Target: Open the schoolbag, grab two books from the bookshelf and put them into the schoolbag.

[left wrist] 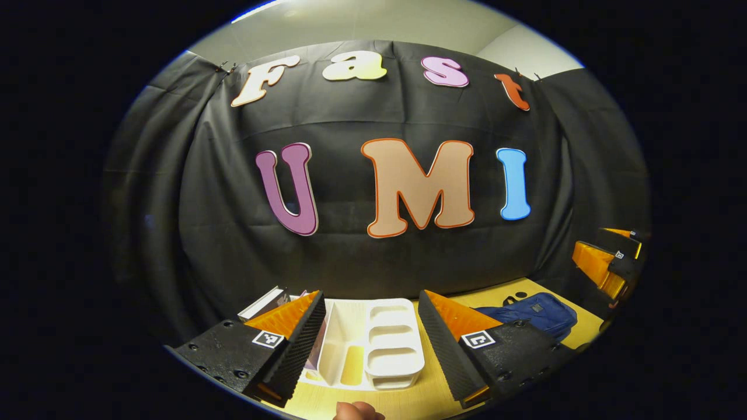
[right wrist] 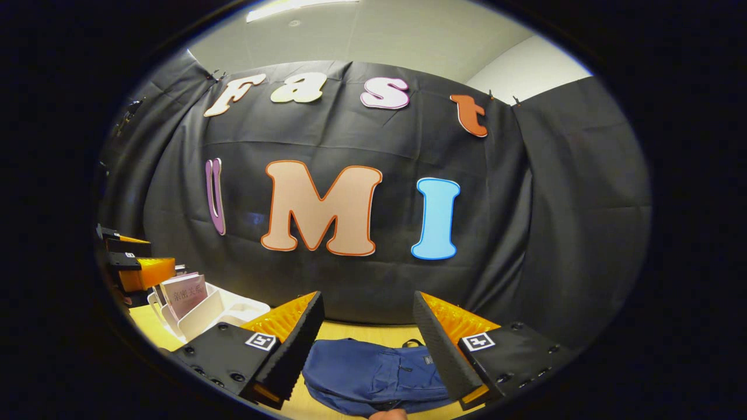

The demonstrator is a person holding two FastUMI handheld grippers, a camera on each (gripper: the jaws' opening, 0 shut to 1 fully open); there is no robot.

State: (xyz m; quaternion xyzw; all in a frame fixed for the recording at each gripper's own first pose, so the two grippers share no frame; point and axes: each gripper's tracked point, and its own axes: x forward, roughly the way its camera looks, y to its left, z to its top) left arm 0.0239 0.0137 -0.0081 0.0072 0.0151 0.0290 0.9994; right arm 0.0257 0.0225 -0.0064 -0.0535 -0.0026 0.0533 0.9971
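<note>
Schoolbag [right wrist: 373,373] is seen flat, closed, long axis crosswise, just beyond the right gripper [right wrist: 367,344], fingers spread wide, empty.

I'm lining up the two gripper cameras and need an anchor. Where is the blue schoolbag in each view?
Left gripper view: schoolbag at lower right, beyond the left gripper.
Right gripper view: schoolbag at bottom centre, between the right gripper fingers.
Shared landmark: white bookshelf.
</note>
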